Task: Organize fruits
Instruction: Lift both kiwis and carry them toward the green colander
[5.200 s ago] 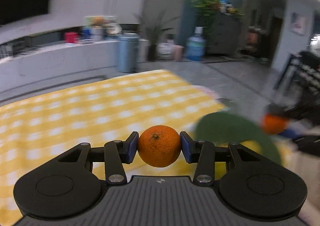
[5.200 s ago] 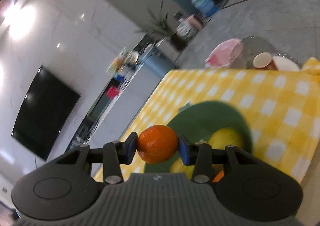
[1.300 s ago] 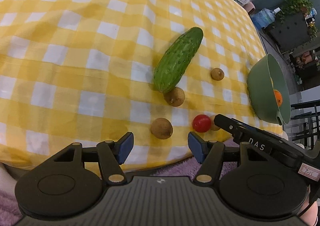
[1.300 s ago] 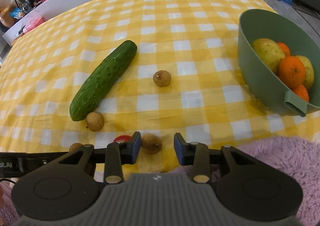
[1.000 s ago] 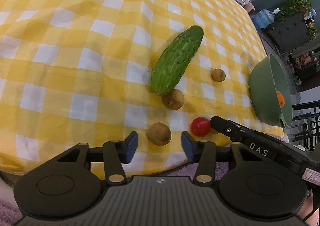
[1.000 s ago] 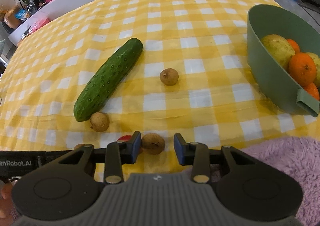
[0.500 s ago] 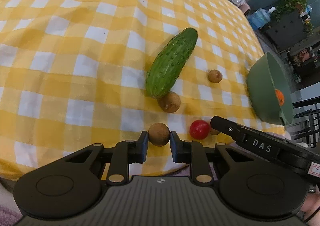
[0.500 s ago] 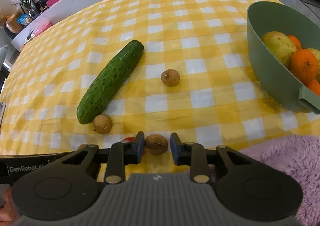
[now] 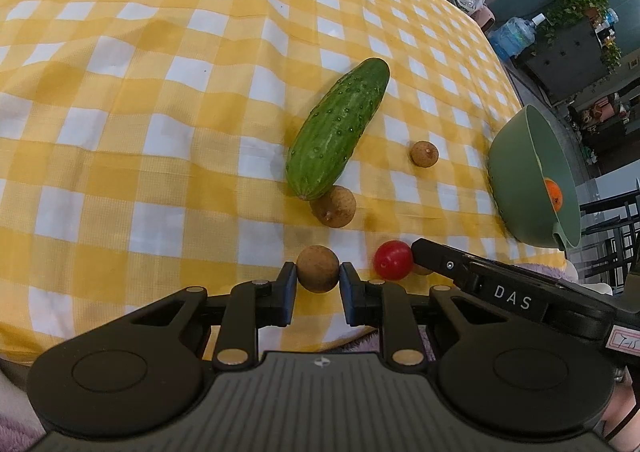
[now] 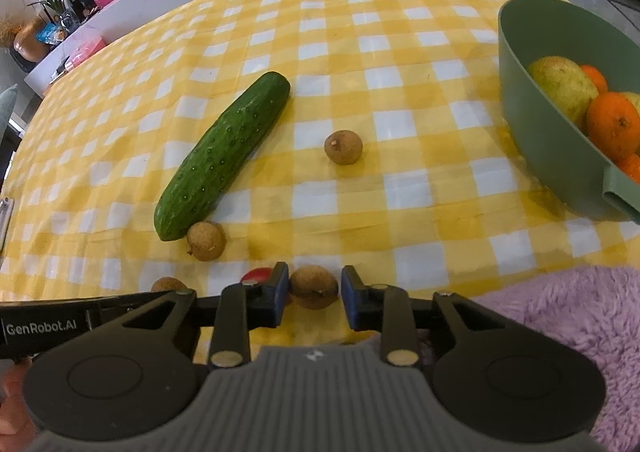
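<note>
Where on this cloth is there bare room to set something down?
Bare: checked cloth left of and beyond the cucumber, and between the lone longan and green bowl. Crowded: near edge, with left gripper, right gripper, longans, tomato.

The right gripper [image 10: 313,294] clamps a brown longan [image 10: 313,287] at the near edge of the yellow checked tablecloth [image 10: 360,64]. Beyond lie a cucumber [image 10: 224,156] and two more longans; a green bowl [image 10: 552,148] holds oranges at right.
</note>
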Tool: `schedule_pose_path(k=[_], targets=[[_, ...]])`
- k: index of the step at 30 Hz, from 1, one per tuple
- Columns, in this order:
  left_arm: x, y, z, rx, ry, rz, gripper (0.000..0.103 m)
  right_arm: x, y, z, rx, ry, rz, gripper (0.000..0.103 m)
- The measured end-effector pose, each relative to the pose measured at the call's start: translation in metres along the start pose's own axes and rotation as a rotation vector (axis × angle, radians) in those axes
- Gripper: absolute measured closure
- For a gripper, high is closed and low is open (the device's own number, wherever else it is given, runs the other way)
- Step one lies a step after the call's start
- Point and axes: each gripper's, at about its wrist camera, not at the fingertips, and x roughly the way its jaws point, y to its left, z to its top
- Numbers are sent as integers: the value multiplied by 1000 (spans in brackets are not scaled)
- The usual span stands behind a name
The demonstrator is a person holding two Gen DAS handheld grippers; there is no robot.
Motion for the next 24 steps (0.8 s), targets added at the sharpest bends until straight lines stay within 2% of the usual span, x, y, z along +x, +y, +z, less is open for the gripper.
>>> schedule_pose_path(k=[6, 12, 18, 24], targets=[[-2, 0, -1, 2, -6, 2, 78, -5, 0, -1, -11, -29, -11, 80], [-1, -1, 0, 3, -3, 10, 78, -3, 0, 1, 14, -55, -104, 78], [-2, -1, -1, 5, -3, 13, 78, 6, 1, 2, -2, -25, -113, 76], [-5, -2, -2, 11, -13, 12, 78, 5, 0, -1, -1, -34, -90, 80]])
